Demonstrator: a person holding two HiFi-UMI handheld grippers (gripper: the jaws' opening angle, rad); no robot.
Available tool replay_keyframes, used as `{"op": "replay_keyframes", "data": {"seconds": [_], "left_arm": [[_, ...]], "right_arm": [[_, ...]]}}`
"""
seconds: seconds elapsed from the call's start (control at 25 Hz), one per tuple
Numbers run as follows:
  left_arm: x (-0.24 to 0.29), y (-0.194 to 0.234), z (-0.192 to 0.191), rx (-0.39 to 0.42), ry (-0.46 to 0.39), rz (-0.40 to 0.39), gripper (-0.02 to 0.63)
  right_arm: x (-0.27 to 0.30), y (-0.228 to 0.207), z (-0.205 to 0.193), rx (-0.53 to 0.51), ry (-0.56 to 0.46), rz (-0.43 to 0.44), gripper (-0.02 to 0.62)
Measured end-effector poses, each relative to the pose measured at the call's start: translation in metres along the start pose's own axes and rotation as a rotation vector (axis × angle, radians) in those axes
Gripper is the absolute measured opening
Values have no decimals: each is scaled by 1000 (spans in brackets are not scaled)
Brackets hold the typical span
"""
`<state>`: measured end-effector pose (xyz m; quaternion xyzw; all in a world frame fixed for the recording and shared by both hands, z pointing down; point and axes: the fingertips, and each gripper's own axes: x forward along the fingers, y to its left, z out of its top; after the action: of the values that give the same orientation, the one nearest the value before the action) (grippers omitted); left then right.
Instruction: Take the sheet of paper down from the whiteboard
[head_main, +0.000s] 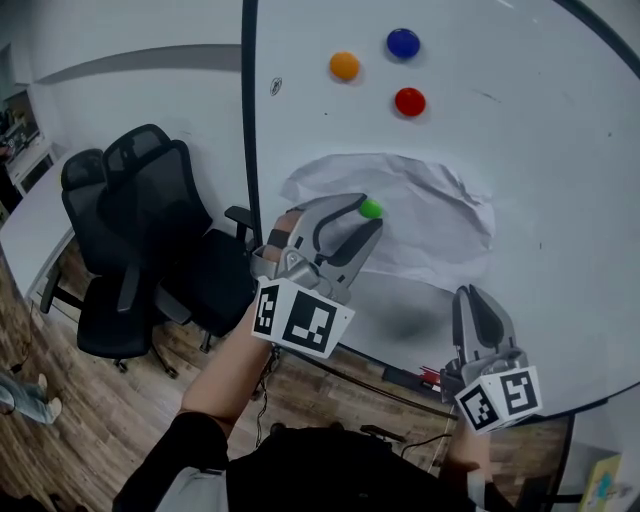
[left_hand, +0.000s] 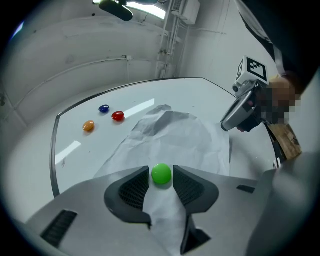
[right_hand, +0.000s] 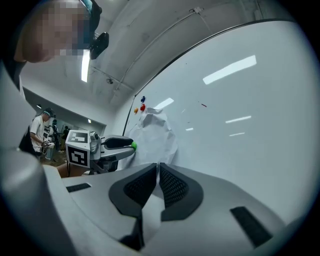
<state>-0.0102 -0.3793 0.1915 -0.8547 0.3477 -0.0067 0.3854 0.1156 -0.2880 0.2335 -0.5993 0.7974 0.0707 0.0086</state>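
- Whiteboard (head_main: 540, 180): large white panel with a dark frame, filling the upper right of the head view.
- Sheet of paper (head_main: 420, 215): white and heavily crumpled, lying against the whiteboard below the three loose magnets. It is still up on the board.
- Green magnet (left_hand: 161, 173): round and glossy, sitting on the upper left part of the sheet.
- Left gripper (head_main: 370, 214): raised to the board at the sheet's upper left. Its jaws stand apart with the green magnet between their tips. The pads flank the magnet closely, and a sliver of space shows on one side.
- Right gripper (head_main: 468, 295): lower and further right, at the sheet's lower right edge. Its jaws are drawn together to a thin slit, white paper shows between the pads, and they pinch the edge of the sheet.
- Orange magnet (head_main: 344, 66), blue magnet (head_main: 403, 43), red magnet (head_main: 410, 101): clustered on bare board above the sheet, apart from one another and clear of the paper.
- Marker cubes (head_main: 300, 318): one on each gripper body, facing the head camera.
- Office chairs (head_main: 140, 220): two black mesh-backed chairs side by side, left of the whiteboard's frame.
- Wooden floor (head_main: 90, 420): brown planks under the chairs.
- Bystander (right_hand: 39, 132): a person standing well back in the room, seen only in the right gripper view.
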Motion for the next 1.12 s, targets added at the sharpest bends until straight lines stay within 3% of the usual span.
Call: {"op": "replay_keyframes", "data": {"seconds": [0.88, 1.12], "left_arm": [[4, -3, -1, -10, 53, 14, 129], [-7, -9, 14, -10, 19, 1, 129]], "right_arm": [[-11, -6, 1, 20, -18, 6, 23], [-12, -8, 0, 23, -20, 4, 21]]}}
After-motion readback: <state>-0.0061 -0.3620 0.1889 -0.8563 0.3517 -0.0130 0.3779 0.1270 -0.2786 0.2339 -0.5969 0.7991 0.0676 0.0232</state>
